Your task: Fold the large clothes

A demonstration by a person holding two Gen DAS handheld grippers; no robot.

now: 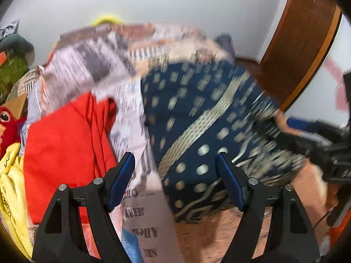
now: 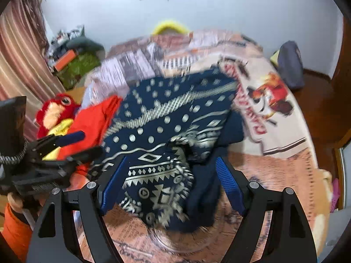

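Sweater lies rumpled on the bed, red garment just beside it, so it still needs squaring. Your left gripper and right gripper both stand apart, empty, hovering over the near hem, probably to pick fresh corners for a fold.

We look down steeply from both wrists, close over the bed; each view faces the far wall, and both share the navy patterned sweater.
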